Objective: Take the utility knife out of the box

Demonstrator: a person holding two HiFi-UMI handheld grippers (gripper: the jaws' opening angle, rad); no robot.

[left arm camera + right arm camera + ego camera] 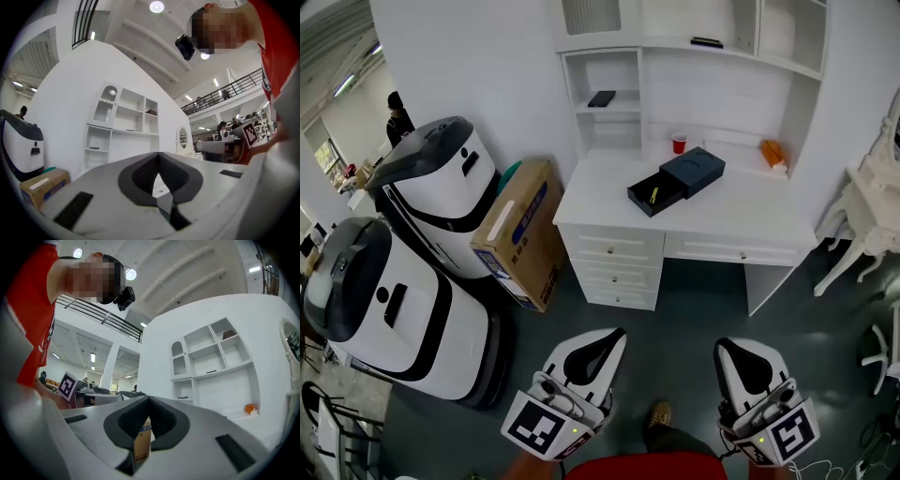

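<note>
Two white machines (403, 309) stood at the far left, with a cardboard carton (520, 234) leaning between them and the bench (741, 211). The left tongs (619, 333) were pressed together on nothing. They were held low and well apart from the bench, probably because the person was not yet within reach. On the bench the dark box (694, 172) lay with its tray slid out, so the utility knife (653, 195), seemingly the yellow sliver inside, lay exposed for picking. The right tongs (720, 345) were likewise pressed together and empty; the carton merely showed behind their gap.
</note>
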